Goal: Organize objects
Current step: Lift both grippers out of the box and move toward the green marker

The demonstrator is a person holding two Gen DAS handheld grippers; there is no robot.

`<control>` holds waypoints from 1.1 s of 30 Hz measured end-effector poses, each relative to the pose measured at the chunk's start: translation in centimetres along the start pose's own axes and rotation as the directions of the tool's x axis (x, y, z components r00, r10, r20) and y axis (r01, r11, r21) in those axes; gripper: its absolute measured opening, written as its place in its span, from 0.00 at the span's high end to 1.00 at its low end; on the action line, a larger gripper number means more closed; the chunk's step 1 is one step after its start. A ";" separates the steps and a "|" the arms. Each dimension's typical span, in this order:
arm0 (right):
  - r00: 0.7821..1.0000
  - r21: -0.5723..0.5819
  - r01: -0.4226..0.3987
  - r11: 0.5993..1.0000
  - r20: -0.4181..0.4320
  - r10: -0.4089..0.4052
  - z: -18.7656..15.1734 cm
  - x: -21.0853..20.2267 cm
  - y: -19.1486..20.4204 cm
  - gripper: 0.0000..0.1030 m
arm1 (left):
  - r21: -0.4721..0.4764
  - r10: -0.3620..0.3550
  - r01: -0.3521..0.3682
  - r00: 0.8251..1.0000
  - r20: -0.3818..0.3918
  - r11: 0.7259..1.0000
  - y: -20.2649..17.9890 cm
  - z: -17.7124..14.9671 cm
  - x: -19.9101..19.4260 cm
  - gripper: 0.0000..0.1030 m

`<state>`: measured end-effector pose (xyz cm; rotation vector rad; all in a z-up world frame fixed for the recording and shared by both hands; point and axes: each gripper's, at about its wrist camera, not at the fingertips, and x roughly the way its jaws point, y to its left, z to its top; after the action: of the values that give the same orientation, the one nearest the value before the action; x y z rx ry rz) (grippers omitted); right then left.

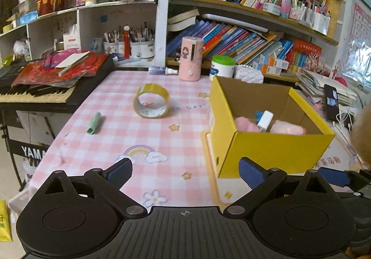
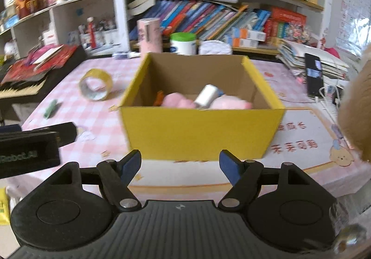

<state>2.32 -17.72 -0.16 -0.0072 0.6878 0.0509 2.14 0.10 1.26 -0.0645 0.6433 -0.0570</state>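
Note:
A yellow cardboard box point(image 1: 276, 150) point(image 2: 201, 133) stands open on the pink checked tablecloth point(image 1: 129, 138). Inside it lie pink soft items point(image 1: 287, 129) point(image 2: 178, 101) and a small white bottle point(image 1: 265, 119) point(image 2: 207, 94). A roll of yellow tape point(image 1: 151, 100) point(image 2: 95, 87) stands on its edge left of the box. A green clip point(image 1: 94, 123) point(image 2: 51, 108) lies further left. My left gripper point(image 1: 185, 172) is open and empty, near the table's front edge. My right gripper point(image 2: 180, 165) is open and empty just before the box's front wall.
A pink canister point(image 1: 190, 58), a white tub with a green lid point(image 1: 222, 67) and a white quilted pouch point(image 1: 249, 73) stand behind the box. A keyboard point(image 1: 34, 94) piled with red papers borders the table's left. Bookshelves fill the back. A phone point(image 1: 331, 102) leans at right.

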 end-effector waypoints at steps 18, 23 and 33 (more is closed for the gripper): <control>0.993 -0.066 -0.122 0.990 -0.006 0.122 -2.0 -1.9 8.7 0.20 | -0.026 0.055 -0.055 0.998 0.005 0.998 6.8 -2.3 -3.6 0.03; 0.990 -0.077 -0.141 0.987 0.000 0.141 -2.3 -2.3 10.6 0.19 | -0.041 0.068 -0.067 0.998 0.007 0.997 8.5 -2.5 -4.2 0.03; 0.986 -0.112 -0.167 0.979 -0.010 0.167 -2.4 -2.5 13.8 0.19 | -0.098 0.079 -0.080 0.997 -0.015 0.992 11.3 -3.0 -4.6 0.03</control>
<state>-1.82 -4.08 -0.29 -0.0581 0.6845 0.2516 -2.97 11.60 0.73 -0.1338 0.6590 0.0514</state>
